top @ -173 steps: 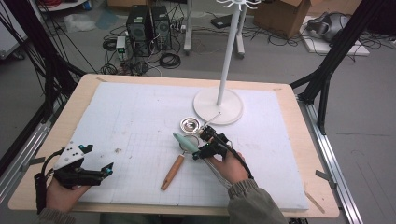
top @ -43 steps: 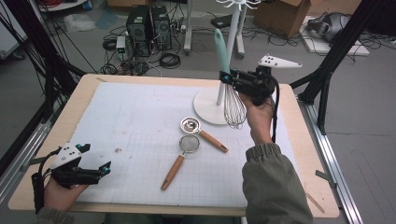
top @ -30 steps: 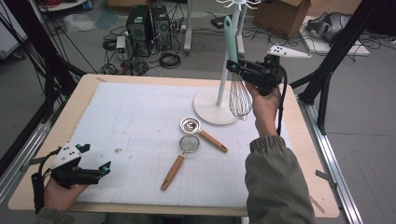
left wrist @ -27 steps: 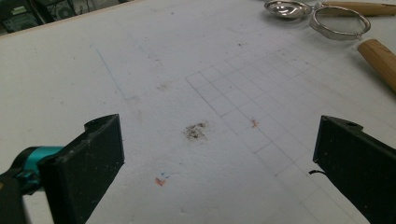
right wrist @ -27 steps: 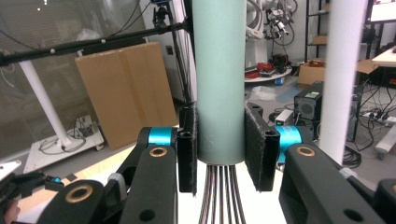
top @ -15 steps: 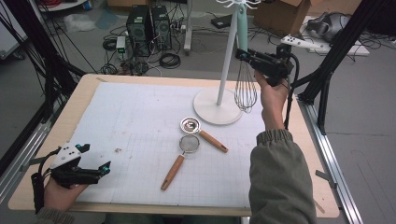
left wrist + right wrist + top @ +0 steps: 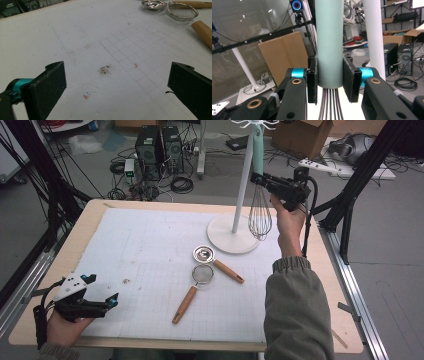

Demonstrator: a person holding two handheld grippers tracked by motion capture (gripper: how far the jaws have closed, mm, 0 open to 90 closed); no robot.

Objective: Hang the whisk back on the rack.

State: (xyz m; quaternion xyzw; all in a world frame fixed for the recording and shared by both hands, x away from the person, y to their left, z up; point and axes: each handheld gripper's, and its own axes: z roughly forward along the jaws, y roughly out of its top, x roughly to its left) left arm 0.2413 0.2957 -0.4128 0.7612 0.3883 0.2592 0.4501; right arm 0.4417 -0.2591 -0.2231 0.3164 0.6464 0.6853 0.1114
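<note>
We see the whisk, pale green handle up and silver wires hanging down, pinched tight in our right gripper beside the stand, above the table's far edge. Our left gripper gapes empty.

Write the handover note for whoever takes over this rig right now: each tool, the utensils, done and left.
Right tool: shut on the whisk at its mint handle, held upright beside the white stand, near the hooks at its top.
Left tool: open, holding nothing, low over the mat's near left corner.
On the mat: small strainer and metal scoop, both wooden-handled, in front of the stand's base.
Done: whisk lifted.
Left: probably hang it on a hook, then the other two utensils.
</note>
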